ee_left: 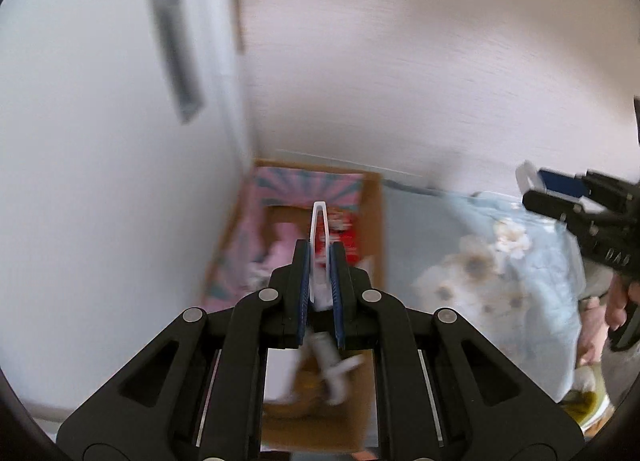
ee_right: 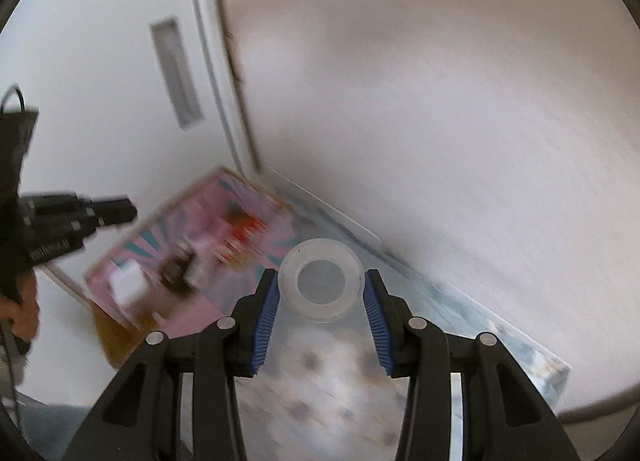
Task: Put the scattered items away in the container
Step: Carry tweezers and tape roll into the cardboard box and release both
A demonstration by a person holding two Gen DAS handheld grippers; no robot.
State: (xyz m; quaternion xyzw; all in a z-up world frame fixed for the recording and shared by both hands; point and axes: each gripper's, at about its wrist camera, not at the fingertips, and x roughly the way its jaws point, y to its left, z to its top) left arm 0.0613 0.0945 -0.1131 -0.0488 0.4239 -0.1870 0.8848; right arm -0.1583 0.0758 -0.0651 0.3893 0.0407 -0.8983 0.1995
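Grippers first: the left gripper (ee_left: 320,261) is clamped on a thin clear plastic piece (ee_left: 319,229) that pokes out past its blue pads, seen edge-on so I honestly can't say what it is. Straight ahead of and below that gripper is the cardboard box (ee_left: 374,221) with the pink patterned lining, sitting in the corner against the wall, with a red packet (ee_left: 344,239) and some pinkish and white stuff inside, all pretty blurry. The right gripper (ee_right: 320,293) has a clear round tape roll (ee_right: 321,281) between its pads, both sides pressed on the rim, held up in the air. Below it is the bed with a pale blue floral blanket (ee_right: 340,381), and the box lies off to its left.
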